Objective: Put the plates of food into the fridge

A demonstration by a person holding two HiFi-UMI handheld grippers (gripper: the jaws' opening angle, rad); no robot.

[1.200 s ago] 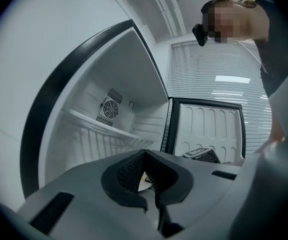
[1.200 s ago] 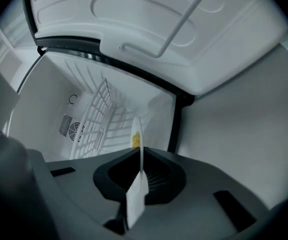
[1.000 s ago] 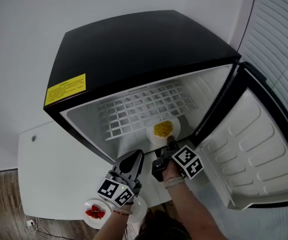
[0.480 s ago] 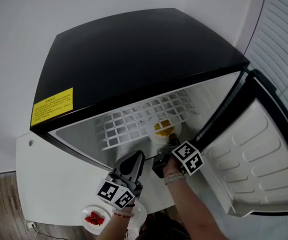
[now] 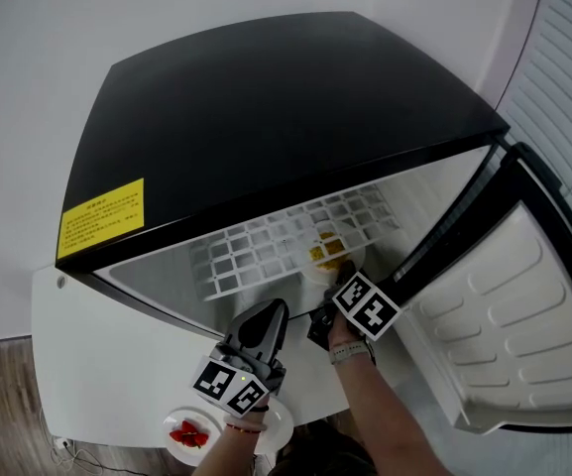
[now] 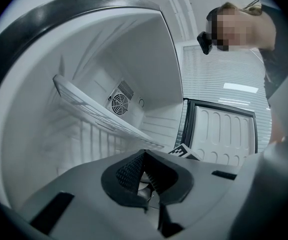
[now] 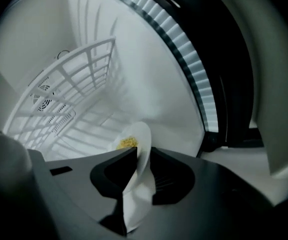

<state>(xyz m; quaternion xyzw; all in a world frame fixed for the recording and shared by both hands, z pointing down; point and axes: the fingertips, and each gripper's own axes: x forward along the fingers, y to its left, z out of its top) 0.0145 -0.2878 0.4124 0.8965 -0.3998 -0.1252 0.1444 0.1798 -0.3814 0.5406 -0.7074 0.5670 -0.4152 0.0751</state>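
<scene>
A white plate of yellow food (image 5: 330,254) sits inside the open black fridge (image 5: 286,117), below the white wire shelf (image 5: 266,246). My right gripper (image 5: 333,288) reaches in from the front at the plate's near rim. In the right gripper view the plate (image 7: 136,184) stands edge-on between the jaws, which are opening, with a thin gap at the right pad; the yellow food (image 7: 128,143) lies just beyond. My left gripper (image 5: 269,313) hovers at the fridge's front edge, shut and empty (image 6: 144,154). A second plate with red strawberries (image 5: 188,432) rests on the white counter below it.
The fridge door (image 5: 504,325) is swung wide open to the right. The wire shelf (image 7: 69,79) spans the cavity overhead, with a fan grille (image 6: 119,103) on the back wall. The white counter (image 5: 97,355) extends to the left of the fridge.
My right gripper has pushed deeper into the fridge with the yellow-food plate, which now lies partly under the wire shelf. The left gripper has stayed put.
</scene>
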